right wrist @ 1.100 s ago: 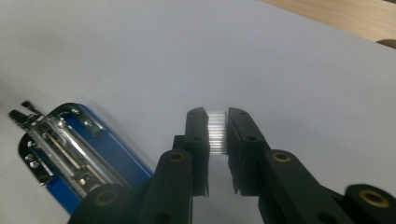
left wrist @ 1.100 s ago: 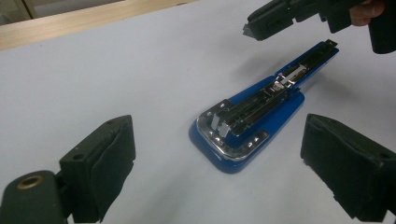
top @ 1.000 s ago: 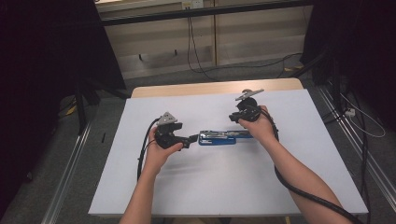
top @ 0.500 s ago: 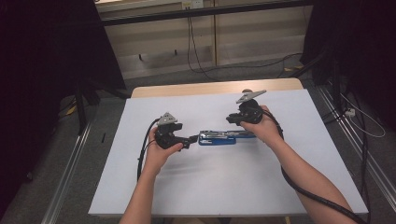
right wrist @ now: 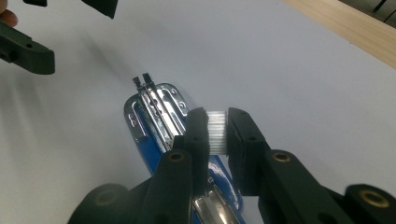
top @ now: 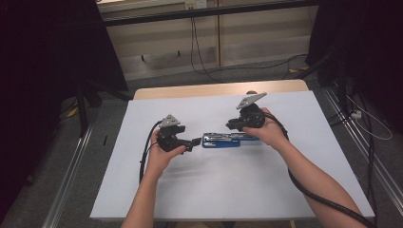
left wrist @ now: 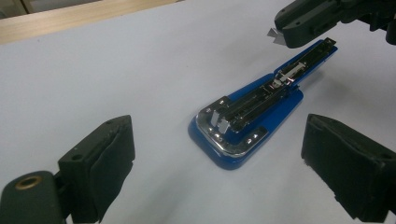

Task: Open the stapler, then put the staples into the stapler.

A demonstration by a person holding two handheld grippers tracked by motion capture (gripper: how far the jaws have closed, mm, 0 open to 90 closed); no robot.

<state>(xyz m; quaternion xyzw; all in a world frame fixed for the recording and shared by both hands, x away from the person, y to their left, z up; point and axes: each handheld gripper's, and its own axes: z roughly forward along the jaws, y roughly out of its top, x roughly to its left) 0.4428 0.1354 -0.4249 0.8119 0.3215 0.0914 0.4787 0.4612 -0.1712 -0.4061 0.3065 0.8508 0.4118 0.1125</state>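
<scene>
1. Left tongs gape apart, just short of the stapler.
2. Stapler lies open mid-table, at their 12 o'clock.
3. Right tongs, above its far end, pinch a staple strip.

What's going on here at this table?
A person is reloading a blue stapler that lies opened flat on the white table. The right gripper is shut on a strip of staples and holds it over the stapler's open metal channel. The left gripper sits with its jaws open at the stapler's wide end, not touching it.
</scene>
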